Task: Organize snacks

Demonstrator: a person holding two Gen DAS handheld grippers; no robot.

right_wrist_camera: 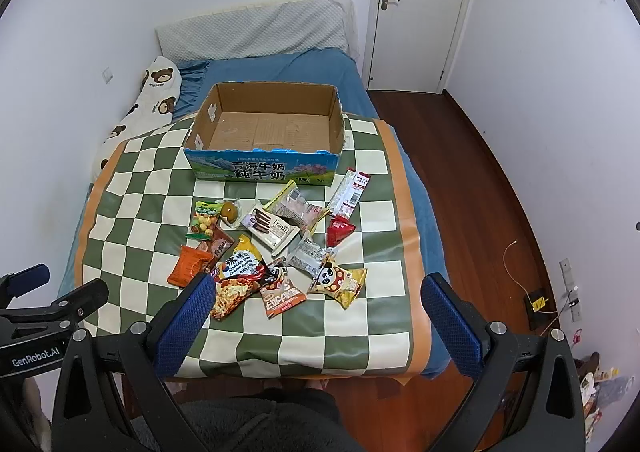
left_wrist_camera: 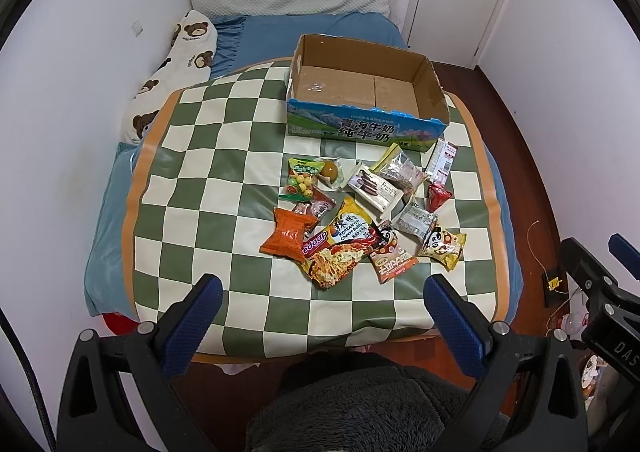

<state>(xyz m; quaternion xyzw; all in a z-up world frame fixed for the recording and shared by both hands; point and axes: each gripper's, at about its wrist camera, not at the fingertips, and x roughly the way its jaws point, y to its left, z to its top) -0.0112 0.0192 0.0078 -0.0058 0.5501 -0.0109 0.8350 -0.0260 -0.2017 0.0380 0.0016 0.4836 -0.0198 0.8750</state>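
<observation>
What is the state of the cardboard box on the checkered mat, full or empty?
Empty. The cardboard box shows only its bare brown floor in both views, and every snack packet lies outside it on the checkered mat.

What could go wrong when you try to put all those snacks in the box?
The snacks overlap: lifting the noodle packet could drag the orange packet beside it. The red cone-shaped snack might slip from flat fingers. The cardboard box looks light and might slide if bumped. Both grippers are open and empty.

left gripper [left_wrist_camera: 322, 290]: fingers spread, empty | right gripper [right_wrist_camera: 316, 290]: likewise, seemingly raised
</observation>
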